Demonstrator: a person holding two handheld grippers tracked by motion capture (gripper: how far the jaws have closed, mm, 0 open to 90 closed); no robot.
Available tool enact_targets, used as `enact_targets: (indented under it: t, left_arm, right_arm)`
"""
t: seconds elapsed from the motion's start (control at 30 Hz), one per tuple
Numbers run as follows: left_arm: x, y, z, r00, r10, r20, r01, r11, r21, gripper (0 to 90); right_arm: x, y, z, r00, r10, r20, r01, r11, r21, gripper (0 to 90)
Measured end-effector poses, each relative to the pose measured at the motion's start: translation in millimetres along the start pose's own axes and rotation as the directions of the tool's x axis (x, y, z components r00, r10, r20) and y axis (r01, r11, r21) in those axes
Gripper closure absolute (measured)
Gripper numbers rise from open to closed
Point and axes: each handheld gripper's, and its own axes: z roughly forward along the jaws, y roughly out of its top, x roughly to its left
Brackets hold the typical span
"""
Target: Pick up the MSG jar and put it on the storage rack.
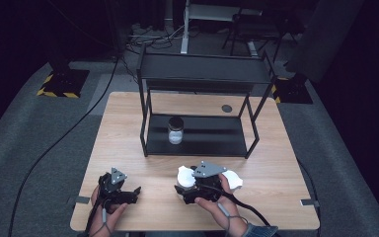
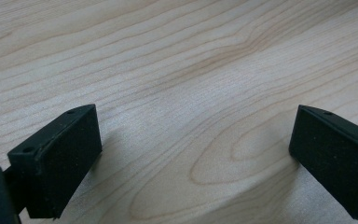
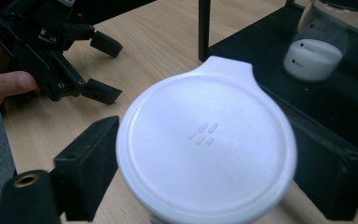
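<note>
A white cup with a round tabbed lid [image 3: 205, 144] stands on the wooden table [image 1: 128, 128] near its front edge, seen from above as the white cup [image 1: 184, 177]. My right gripper [image 3: 205, 156] has a jaw pressed on each side of it, under the lid's rim. To the left my left gripper [image 1: 135, 194] rests low over bare wood, held in a hand. Its jaws stand wide apart with nothing between them, as the left gripper [image 2: 193, 154] and the left gripper [image 3: 108, 67] both show. A second white piece [image 1: 233, 180] lies just right of my right gripper.
A black two-level metal rack [image 1: 202, 143] stands mid-table. A glass jar [image 1: 175, 131] with a black lid and white powder sits on its lower shelf, close beyond the cup as the jar [image 3: 314, 51]. A small dark disc [image 1: 226, 108] lies behind the rack.
</note>
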Motion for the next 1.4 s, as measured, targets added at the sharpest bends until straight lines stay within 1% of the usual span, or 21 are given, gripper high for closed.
enact_targets:
  t: [0.07, 0.13, 0.2, 0.57, 0.67, 0.77, 0.9, 0.97, 1.1, 1.23, 1.4]
  left_arm:
    - [0.0, 0.0, 0.0, 1.0000, 0.000, 0.000, 0.000, 1.0000, 0.000, 1.9]
    - [0.0, 0.0, 0.0, 1.0000, 0.000, 0.000, 0.000, 1.0000, 0.000, 1.9]
    - [0.0, 0.0, 0.0, 1.0000, 0.000, 0.000, 0.000, 1.0000, 0.000, 1.9]
    - [0.0, 0.0, 0.0, 1.0000, 0.000, 0.000, 0.000, 1.0000, 0.000, 1.9]
    - [0.0, 0.0, 0.0, 1.0000, 0.000, 0.000, 0.000, 1.0000, 0.000, 1.9]
    - [0.0, 0.0, 0.0, 1.0000, 0.000, 0.000, 0.000, 1.0000, 0.000, 1.9]
    - [0.0, 0.0, 0.0, 1.0000, 0.000, 0.000, 0.000, 1.0000, 0.000, 1.9]
    - [0.0, 0.0, 0.0, 1.0000, 0.000, 0.000, 0.000, 1.0000, 0.000, 1.9]
    - [0.0, 0.0, 0.0, 1.0000, 0.000, 0.000, 0.000, 1.0000, 0.000, 1.9]
    - [0.0, 0.0, 0.0, 1.0000, 0.000, 0.000, 0.000, 1.0000, 0.000, 1.9]
    - [0.0, 0.0, 0.0, 1.0000, 0.000, 0.000, 0.000, 1.0000, 0.000, 1.9]
  right_arm:
    - [0.9, -0.9, 1.8, 1.0000, -0.002, 0.004, 0.001, 1.000, 0.012, 22.1]
    - [1.4, -1.8, 2.8, 0.9999, -0.008, 0.009, 0.008, 1.000, 0.018, 27.7]
    - [1.7, -1.6, 2.9, 0.9997, -0.013, 0.019, 0.013, 1.000, 0.018, 29.5]
    - [1.6, 1.3, 0.6, 0.9997, -0.024, 0.004, 0.024, 0.999, 0.026, 30.2]
    - [1.3, 5.9, -4.5, 0.9997, -0.025, -0.005, 0.025, 1.000, 0.016, 30.2]
    - [0.5, 12.9, -11.5, 0.9993, -0.037, 0.002, 0.037, 0.999, 0.009, 30.2]
    - [-3.3, 20.6, -20.2, 0.9998, -0.018, -0.010, 0.018, 1.000, -0.002, 30.2]
    - [-4.9, 23.6, -23.3, 0.9997, -0.019, -0.012, 0.019, 1.000, -0.004, 30.2]
    - [-8.9, 29.4, -28.9, 0.9998, -0.017, -0.010, 0.017, 1.000, -0.004, 30.2]
    - [-13.1, 36.0, -35.1, 0.9995, -0.030, 0.002, 0.030, 1.000, -0.006, 30.2]
    - [-18.7, 44.3, -41.9, 0.9996, -0.028, 0.005, 0.028, 1.000, -0.012, 30.3]
